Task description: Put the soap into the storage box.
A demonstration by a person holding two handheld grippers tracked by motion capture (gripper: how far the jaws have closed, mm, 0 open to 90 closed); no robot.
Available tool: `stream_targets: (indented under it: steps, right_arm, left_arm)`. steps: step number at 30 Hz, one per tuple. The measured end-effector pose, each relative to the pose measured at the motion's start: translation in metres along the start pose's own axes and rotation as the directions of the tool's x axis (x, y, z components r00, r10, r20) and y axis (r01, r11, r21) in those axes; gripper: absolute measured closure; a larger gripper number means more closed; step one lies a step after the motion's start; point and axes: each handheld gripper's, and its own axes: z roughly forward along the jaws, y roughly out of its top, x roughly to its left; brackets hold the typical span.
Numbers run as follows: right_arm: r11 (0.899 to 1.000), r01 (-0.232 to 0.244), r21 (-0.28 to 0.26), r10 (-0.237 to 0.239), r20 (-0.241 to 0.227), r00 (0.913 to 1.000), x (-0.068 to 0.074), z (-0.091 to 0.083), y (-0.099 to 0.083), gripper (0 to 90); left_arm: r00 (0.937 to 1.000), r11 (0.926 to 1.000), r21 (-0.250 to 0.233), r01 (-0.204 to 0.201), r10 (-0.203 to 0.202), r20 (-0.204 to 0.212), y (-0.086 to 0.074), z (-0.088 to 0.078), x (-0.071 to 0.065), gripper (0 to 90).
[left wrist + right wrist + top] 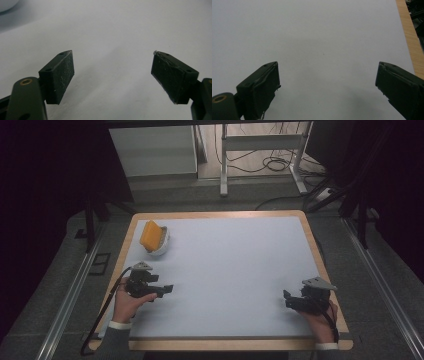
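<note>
Your L gripper (167, 289) & R gripper (287, 298): both released, nothing between; sponge (150, 235) in bowl (161, 248) near worktop's (230, 265) far-left corner.

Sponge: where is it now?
High view: the sponge stands tilted in a white bowl at the table's far-left corner, beyond the left gripper.

Orange sponge (150, 235) in white bowl (161, 246) far-left on table (235, 265), left tool (167, 289) and right tool (287, 299) near front corners
</note>
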Motion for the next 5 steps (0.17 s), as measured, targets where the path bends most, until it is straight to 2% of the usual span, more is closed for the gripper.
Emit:
stream_targets:
  steps: [5]
  right_arm:
    - [1.0, 0.007, -0.007, -0.007, -0.005, 1.0, 0.0004, 0.0001, 0.0004, 5.4]
  left_arm:
    - [0.9998, 0.9993, -0.035, -0.009, 0.009, -0.02, 0.0011, -0.0005, -0.0019, 19.0]
